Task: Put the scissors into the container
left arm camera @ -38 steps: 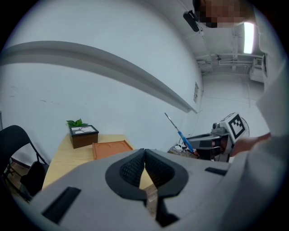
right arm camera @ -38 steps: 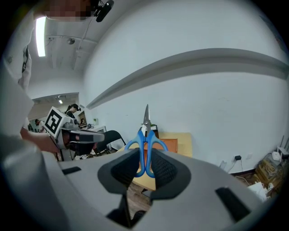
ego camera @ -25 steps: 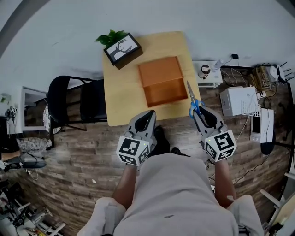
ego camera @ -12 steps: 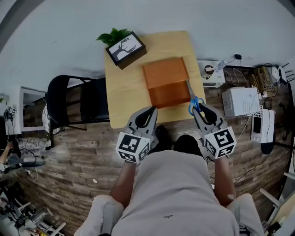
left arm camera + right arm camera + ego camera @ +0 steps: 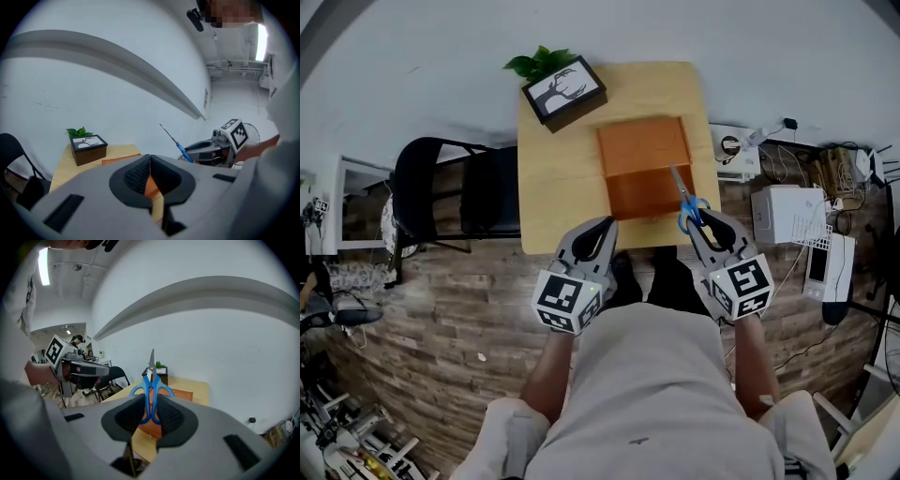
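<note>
An orange open container (image 5: 642,150) rests on the light wooden table (image 5: 553,178). Blue-handled scissors (image 5: 684,199) point blades forward over the container's near right corner, held by the handles in my shut right gripper (image 5: 698,217). In the right gripper view the scissors (image 5: 151,380) stand upright between the pads, with the container (image 5: 180,394) beyond. My left gripper (image 5: 605,228) hovers at the table's near edge, jaws together and nothing in them. In the left gripper view its closed tips (image 5: 150,161) sit ahead of the container (image 5: 119,160), and the scissors (image 5: 176,140) show at right.
A dark box with a deer picture and a green plant (image 5: 564,92) sits at the table's far left corner. A black chair (image 5: 455,197) stands left of the table. White devices and cables (image 5: 787,206) lie on the floor at right.
Both grippers have come closer to the table. The scissors went from beside the container's right side to over its near right corner.
</note>
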`<action>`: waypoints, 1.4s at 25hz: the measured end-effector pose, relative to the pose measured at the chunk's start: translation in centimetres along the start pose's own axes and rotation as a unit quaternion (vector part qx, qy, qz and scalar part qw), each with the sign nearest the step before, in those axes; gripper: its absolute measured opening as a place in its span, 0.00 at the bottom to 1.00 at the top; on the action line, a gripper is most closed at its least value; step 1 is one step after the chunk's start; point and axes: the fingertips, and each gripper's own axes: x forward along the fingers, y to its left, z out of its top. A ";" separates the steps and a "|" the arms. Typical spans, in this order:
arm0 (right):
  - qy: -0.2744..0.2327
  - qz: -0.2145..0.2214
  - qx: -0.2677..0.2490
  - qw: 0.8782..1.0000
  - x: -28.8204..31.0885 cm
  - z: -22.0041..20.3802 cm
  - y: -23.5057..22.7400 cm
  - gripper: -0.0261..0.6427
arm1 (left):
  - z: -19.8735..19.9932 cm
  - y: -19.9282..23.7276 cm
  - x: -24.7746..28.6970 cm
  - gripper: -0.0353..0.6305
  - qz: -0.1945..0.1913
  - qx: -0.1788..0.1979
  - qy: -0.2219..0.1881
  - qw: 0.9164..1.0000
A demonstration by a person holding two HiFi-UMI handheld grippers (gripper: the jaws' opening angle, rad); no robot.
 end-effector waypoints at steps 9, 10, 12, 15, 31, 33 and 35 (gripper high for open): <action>0.023 0.060 -0.049 0.997 3.5 0.8 -0.8 0.16 | 1.2 1.3 0.1 0.06 0.059 -0.022 -0.012 0.998; 0.026 0.068 -0.055 0.996 4.0 0.7 -1.0 0.16 | 1.3 1.4 0.1 0.06 0.066 -0.024 -0.013 0.997; 0.033 0.084 -0.062 0.994 4.7 0.6 -1.2 0.16 | 1.3 1.4 0.1 0.06 0.081 -0.029 -0.015 0.996; 0.044 0.111 -0.074 0.990 5.9 0.1 -1.3 0.16 | 1.3 1.6 -0.2 0.06 0.107 -0.038 -0.016 0.993; 0.127 0.239 -0.210 0.939 11.2 -6.4 -1.4 0.16 | -1.4 0.7 0.1 0.06 0.222 -0.093 -0.020 0.970; 0.139 0.246 -0.227 0.932 11.7 -7.5 -1.7 0.16 | -1.7 0.3 0.4 0.06 0.229 -0.097 -0.020 0.968; 0.156 0.252 -0.244 0.923 12.2 -8.9 -2.1 0.16 | -2.0 -0.1 0.7 0.06 0.235 -0.101 -0.019 0.966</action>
